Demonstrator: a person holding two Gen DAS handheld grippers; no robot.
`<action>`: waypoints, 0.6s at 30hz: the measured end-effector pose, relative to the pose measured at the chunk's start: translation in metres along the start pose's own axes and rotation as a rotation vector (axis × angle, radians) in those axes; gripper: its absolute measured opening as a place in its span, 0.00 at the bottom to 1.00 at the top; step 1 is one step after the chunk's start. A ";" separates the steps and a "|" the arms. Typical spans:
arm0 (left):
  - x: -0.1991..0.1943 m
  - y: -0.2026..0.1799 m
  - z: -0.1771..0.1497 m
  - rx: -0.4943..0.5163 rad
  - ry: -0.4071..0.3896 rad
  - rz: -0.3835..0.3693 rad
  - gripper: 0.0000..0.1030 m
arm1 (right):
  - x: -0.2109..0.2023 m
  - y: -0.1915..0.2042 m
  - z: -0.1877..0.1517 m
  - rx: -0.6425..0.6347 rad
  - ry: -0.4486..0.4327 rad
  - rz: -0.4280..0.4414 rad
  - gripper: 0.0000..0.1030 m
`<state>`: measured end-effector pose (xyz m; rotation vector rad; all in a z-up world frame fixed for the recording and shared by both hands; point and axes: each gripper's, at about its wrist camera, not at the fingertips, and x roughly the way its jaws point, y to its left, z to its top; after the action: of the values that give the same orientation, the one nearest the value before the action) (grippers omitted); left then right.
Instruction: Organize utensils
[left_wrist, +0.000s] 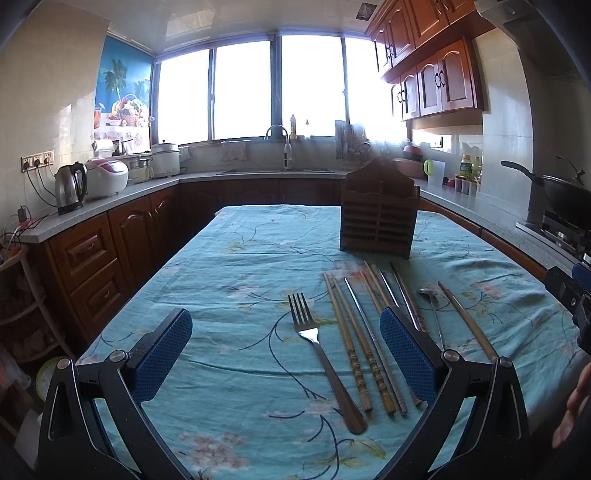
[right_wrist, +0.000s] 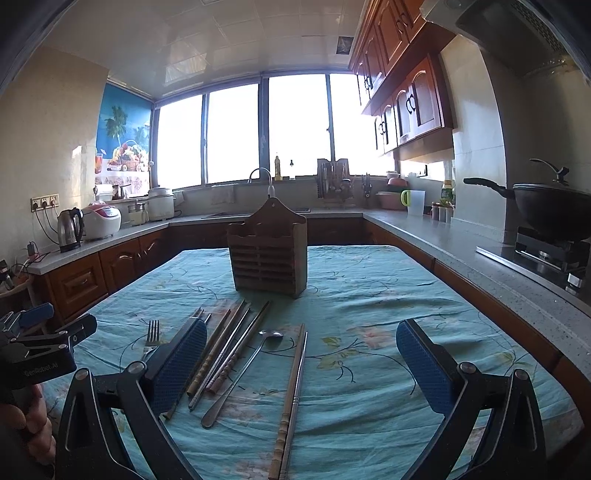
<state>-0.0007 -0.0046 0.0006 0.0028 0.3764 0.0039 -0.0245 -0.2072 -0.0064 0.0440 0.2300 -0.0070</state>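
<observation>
A wooden utensil holder (left_wrist: 378, 218) (right_wrist: 267, 254) stands upright on the table's far half. In front of it lie a metal fork (left_wrist: 317, 354) (right_wrist: 152, 334), several wooden and metal chopsticks (left_wrist: 354, 350) (right_wrist: 225, 350), a metal spoon (left_wrist: 430, 299) (right_wrist: 243, 373), and one more chopstick pair (right_wrist: 291, 402). My left gripper (left_wrist: 286, 350) is open, hovering above the fork and chopsticks. My right gripper (right_wrist: 301, 369) is open, above the spoon and the right chopstick pair. Neither holds anything.
The table carries a teal floral cloth (left_wrist: 229, 280) (right_wrist: 369, 295). Counters surround it: kettle (left_wrist: 70, 188) and rice cooker (left_wrist: 107, 177) at left, sink faucet (left_wrist: 280, 140) at the back, wok (right_wrist: 550, 206) on the stove at right.
</observation>
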 end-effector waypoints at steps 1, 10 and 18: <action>0.000 0.000 0.000 0.001 0.000 0.000 1.00 | 0.000 0.000 0.000 0.000 0.001 0.001 1.00; 0.000 -0.001 0.000 0.000 0.001 -0.006 1.00 | 0.000 0.000 -0.001 0.002 0.001 0.002 1.00; 0.000 -0.001 0.000 0.000 0.002 -0.006 1.00 | 0.001 0.002 -0.001 0.002 0.002 0.001 1.00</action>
<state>-0.0010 -0.0061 0.0007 0.0016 0.3783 -0.0024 -0.0239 -0.2053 -0.0072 0.0459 0.2316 -0.0059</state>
